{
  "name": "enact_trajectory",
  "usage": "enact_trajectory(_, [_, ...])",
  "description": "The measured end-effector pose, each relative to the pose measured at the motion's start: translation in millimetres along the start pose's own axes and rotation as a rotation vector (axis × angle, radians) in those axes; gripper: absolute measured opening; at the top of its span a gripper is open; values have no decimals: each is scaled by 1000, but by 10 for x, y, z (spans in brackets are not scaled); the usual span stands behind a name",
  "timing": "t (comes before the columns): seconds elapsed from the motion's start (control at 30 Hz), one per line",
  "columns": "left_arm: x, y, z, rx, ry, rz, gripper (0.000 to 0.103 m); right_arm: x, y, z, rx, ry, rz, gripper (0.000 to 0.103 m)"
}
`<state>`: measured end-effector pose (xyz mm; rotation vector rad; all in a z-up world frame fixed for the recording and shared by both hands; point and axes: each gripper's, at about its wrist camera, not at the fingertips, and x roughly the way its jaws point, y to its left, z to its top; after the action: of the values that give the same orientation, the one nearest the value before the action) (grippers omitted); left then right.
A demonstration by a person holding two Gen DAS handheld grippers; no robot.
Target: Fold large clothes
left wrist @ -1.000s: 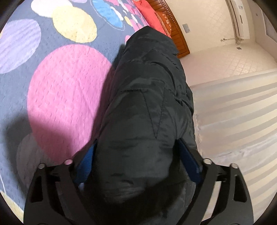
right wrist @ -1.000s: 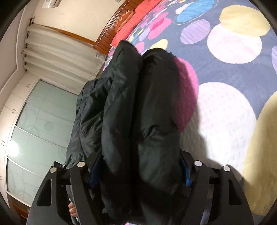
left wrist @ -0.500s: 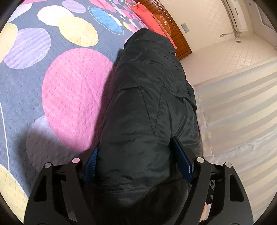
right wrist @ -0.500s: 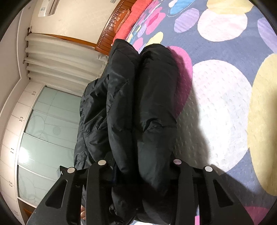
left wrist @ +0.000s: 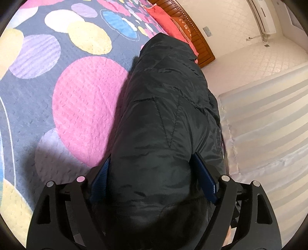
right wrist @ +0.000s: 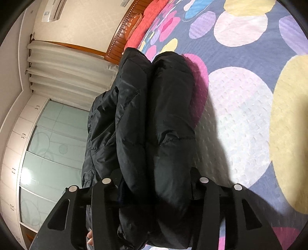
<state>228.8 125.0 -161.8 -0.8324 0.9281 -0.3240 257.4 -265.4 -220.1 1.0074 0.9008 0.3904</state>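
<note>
left gripper (left wrist: pixel 152 173): clamped on a thick fold of the black puffer jacket (left wrist: pixel 163 119), blue pads pressed into the padding on both sides.
right gripper (right wrist: pixel 154 184): closed around a doubled bundle of the same jacket (right wrist: pixel 154 125); the fabric fills the gap between the fingers and hides their tips.
jacket: bunched into a long roll running away from both cameras; in the right wrist view it shows two parallel puffy folds side by side, with looser fabric spilling off to the left.
bedspread (left wrist: pixel 57 86): grey with big pink, yellow, lilac and white circles; the jacket is over it, possibly resting on it, though contact is hard to judge.
headboard (left wrist: pixel 200 44): brown wood, beyond the jacket's far end, with red pillows (left wrist: pixel 163 15) beside it.
curtain (right wrist: pixel 63 63): pale, pleated, beside the bed.
</note>
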Motion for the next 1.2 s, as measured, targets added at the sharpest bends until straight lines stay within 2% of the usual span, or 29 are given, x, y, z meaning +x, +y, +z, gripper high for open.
enact_trajectory(0.27, [-96, -75, -40, 37, -14, 42, 82, -133, -14, -58, 16, -15, -6, 53])
enact_trajectory(0.8, [-258, -297, -249, 155, -54, 164, 83, -376, -38, -246, 39, -38, -18, 54])
enact_trajectory(0.97, [-321, -445, -319, 227, -82, 247, 83, -520, 47, -308, 1, -65, -68, 54])
enact_trajectory(1.2, [-390, -622, -444, 307, -114, 355, 83, -717, 246, -404, -90, -100, -225, 55])
